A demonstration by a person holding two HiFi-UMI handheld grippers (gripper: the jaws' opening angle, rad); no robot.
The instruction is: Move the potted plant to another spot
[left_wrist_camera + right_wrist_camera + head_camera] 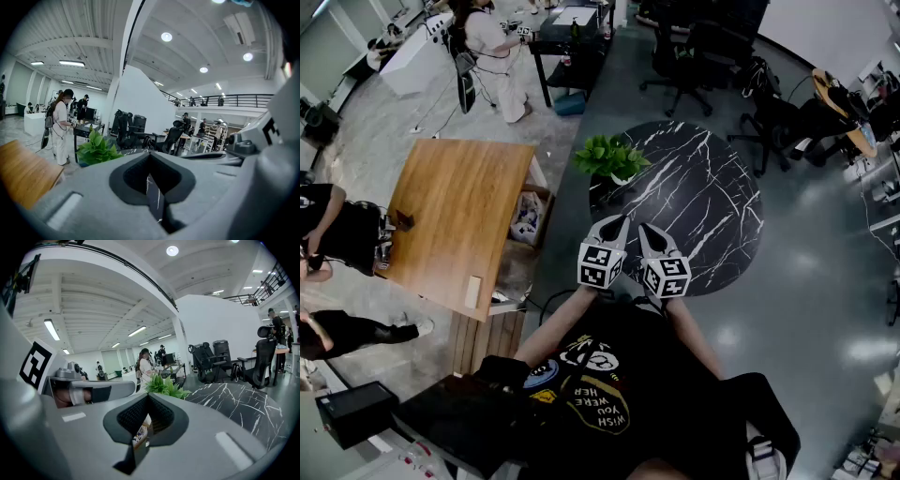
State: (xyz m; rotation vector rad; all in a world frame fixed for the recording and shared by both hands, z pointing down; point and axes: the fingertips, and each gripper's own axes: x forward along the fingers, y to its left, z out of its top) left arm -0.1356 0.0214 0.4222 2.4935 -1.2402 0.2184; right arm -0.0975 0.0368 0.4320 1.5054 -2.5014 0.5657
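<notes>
The potted plant (pixel 612 157), leafy green in a white pot, stands at the far left edge of the round black marble table (pixel 712 202). My left gripper (pixel 619 221) and right gripper (pixel 644 229) hover side by side over the table's near edge. Both are a short way from the plant and point toward it. Both have their jaws shut with nothing between them. In the left gripper view the plant (pixel 97 149) shows left of the closed left gripper (pixel 150 157). In the right gripper view the plant (pixel 165 386) sits just above the closed right gripper (pixel 149 397), with the table (pixel 239 401) to the right.
A wooden table (pixel 459 220) stands left of the marble table, with a box of items (pixel 528 216) between them. Office chairs (pixel 684 56) and desks lie beyond. A person in white (pixel 492 47) stands at the back left, with other people at the left edge.
</notes>
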